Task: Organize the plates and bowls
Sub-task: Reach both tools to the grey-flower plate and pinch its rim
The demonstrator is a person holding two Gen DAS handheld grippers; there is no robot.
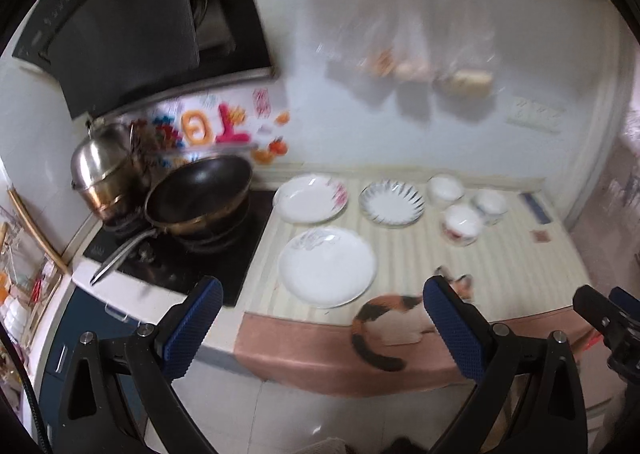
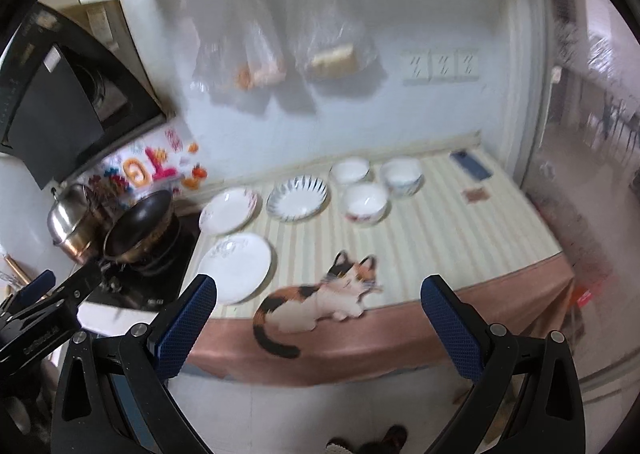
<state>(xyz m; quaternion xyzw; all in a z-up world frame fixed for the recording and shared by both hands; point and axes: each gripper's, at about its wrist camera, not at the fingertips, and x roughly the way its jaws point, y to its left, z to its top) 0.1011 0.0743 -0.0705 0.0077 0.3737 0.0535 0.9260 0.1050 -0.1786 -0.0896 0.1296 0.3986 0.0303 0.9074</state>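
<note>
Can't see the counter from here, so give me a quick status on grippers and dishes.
Left gripper open, right gripper open, both empty, short of the counter. Three plates and three bowls laid out separately, unstacked. Nothing in the way.

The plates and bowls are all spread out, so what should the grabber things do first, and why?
Probably bring the left hand-held gripper forward to the nearest large plate. Both it and the right hand-held gripper are open, empty, and back from the counter edge. That plate lies closest, and could go on another plate behind it. The three bowls sit farther back.
</note>
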